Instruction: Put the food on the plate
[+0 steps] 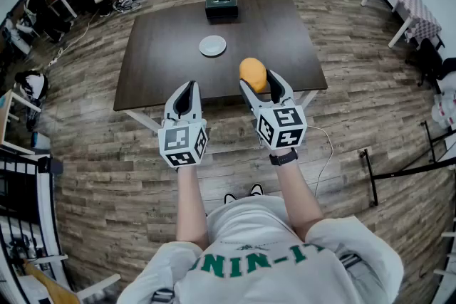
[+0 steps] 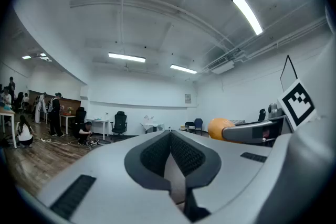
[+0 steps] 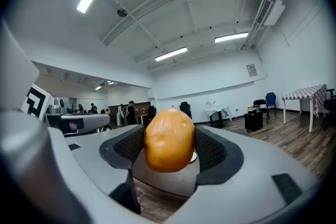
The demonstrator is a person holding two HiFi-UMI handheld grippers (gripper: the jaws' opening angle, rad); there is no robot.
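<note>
You are holding the left gripper with fingers pressed together on nothing, near the dark table's front edge. The white plate is lying mid-table with bare wood all round. Your right gripper is clamping the orange-yellow food, and only its own view is showing both pads biting. The green shirt lettering is not legible.

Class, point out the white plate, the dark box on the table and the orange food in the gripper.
white plate (image 1: 212,45): head view, its bare centre.
dark box (image 1: 221,8): head view, its top.
orange food (image 3: 169,139): right gripper view, its front face.
</note>
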